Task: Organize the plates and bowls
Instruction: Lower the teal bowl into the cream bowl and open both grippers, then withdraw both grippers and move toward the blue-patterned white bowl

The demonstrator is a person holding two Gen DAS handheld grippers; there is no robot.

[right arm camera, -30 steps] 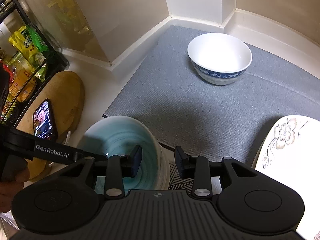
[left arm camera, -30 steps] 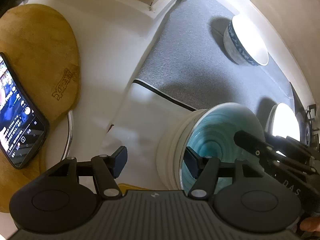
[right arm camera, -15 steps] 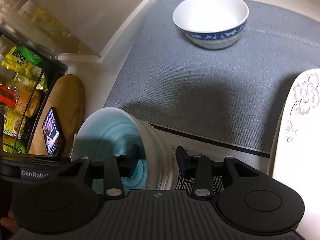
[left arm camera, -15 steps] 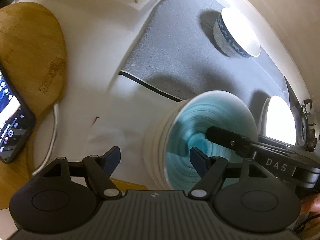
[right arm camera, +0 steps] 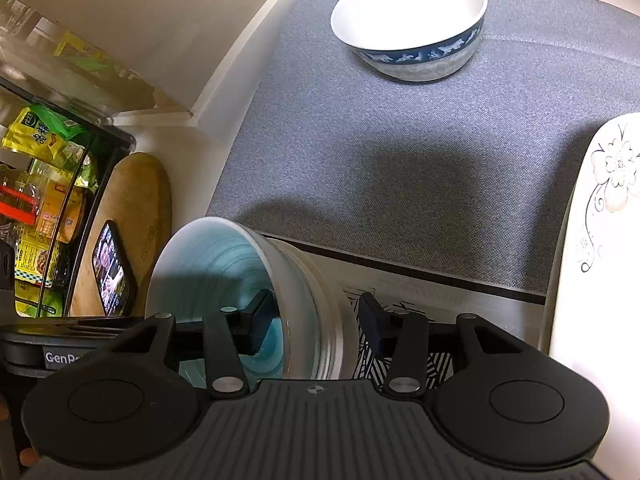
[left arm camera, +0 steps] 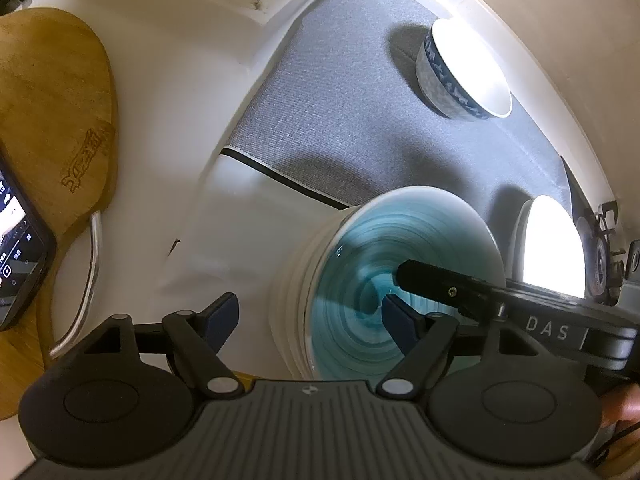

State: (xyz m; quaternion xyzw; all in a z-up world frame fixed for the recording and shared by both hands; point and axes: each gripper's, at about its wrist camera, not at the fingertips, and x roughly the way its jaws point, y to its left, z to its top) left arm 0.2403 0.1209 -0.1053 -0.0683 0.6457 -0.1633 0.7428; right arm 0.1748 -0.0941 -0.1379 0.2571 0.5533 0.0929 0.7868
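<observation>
A stack of white bowls, the top one glazed teal inside (left arm camera: 400,240) (right arm camera: 208,256), stands at the near edge of a grey mat (left arm camera: 340,120) (right arm camera: 380,140). My left gripper (left arm camera: 310,316) is open and straddles the stack's left wall, one finger outside and one inside. My right gripper (right arm camera: 316,316) straddles the opposite wall with its jaws opening; the outer pad stands off the bowl. A white bowl with a blue patterned band (left arm camera: 460,76) (right arm camera: 408,20) sits at the mat's far side. A white floral plate (right arm camera: 600,220) (left arm camera: 552,240) lies to the right.
A wooden cutting board (left arm camera: 52,92) with a lit phone (left arm camera: 16,248) on it lies left of the bowls. A black wire rack of food packets (right arm camera: 40,200) stands further left. Walls close off the mat's far corner. A black-and-white patterned cloth (right arm camera: 400,320) lies under the stack.
Both grippers' jaws have spread wider around the teal bowl's walls. The right gripper rolled, sank a little and reached further into the bowl. The left gripper hardly moved.
</observation>
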